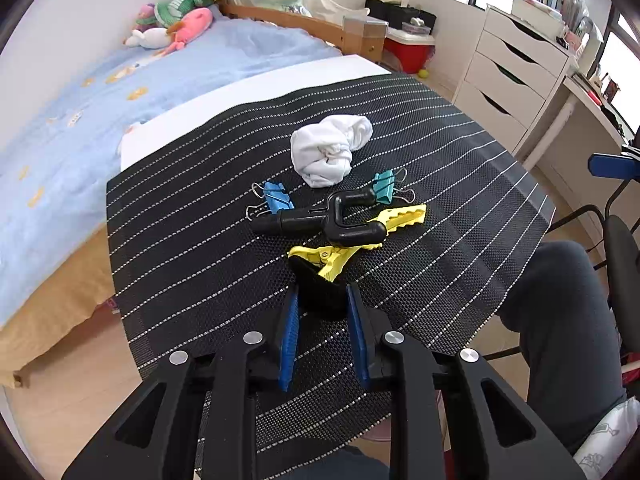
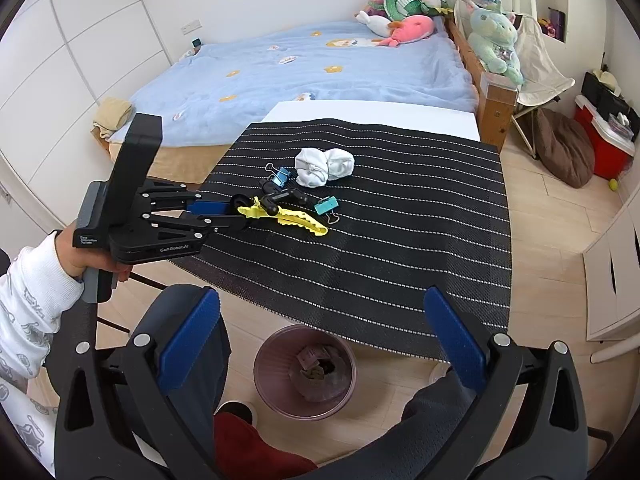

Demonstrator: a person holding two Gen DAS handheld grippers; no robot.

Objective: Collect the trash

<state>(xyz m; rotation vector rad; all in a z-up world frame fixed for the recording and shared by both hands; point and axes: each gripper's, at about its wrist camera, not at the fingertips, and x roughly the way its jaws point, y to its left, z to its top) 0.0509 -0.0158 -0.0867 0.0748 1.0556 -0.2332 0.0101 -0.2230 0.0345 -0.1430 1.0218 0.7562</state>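
On the black striped mat [image 1: 440, 184] lie a crumpled white cloth [image 1: 330, 152], a blue binder clip [image 1: 276, 198], a teal binder clip [image 1: 384, 188], a black Y-shaped pipe piece [image 1: 336, 220] and a yellow clamp [image 1: 360, 240]. My left gripper [image 1: 322, 292] is shut on a small black object [image 1: 320, 300] at the clamp's near end; its blue pads [image 1: 288, 332] press on both sides. In the right wrist view the left gripper [image 2: 228, 212] reaches in from the left. My right gripper [image 2: 322, 298] hangs open and empty over the mat's front edge, above a purple bin [image 2: 276, 400] on the floor.
The bin holds some crumpled scraps. A bed [image 2: 304, 68] with a blue cover and plush toys runs behind the table. White drawers [image 1: 516, 80] stand at the right. A person's leg [image 1: 560, 320] and a chair [image 1: 624, 264] are close to the table's right edge.
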